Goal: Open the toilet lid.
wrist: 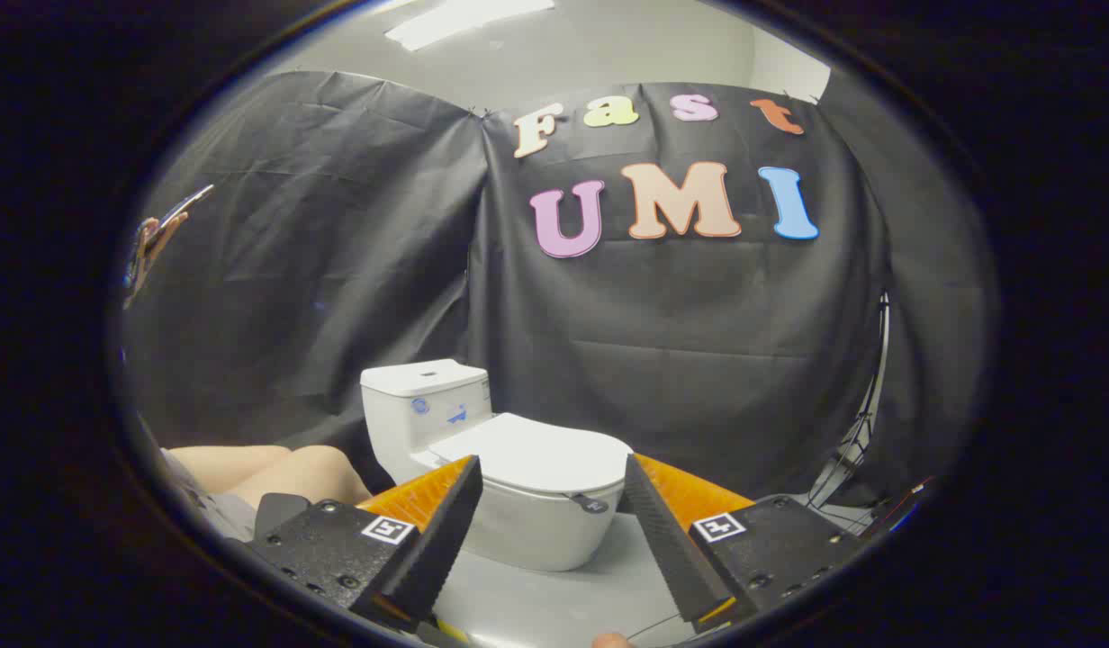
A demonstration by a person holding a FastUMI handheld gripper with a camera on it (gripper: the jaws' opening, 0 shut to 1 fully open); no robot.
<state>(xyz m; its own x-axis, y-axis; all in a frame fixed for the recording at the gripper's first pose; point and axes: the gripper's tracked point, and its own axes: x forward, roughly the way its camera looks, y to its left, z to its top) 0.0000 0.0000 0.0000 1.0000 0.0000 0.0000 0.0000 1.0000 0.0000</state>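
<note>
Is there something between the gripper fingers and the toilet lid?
No. In the gripper view the open gripper frames the shut lid just ahead; only bare grey floor lies below.

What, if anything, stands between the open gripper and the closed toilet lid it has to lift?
Nothing visible does. The gripper is open, its fingers spread to either side of the toilet bowl, and the closed lid lies just beyond them with bare grey floor between. A small dark tab sits at the lid's front edge.

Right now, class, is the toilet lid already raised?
No: the toilet lid lies flat and closed on the bowl, beyond the open fingers, which touch nothing.
</note>
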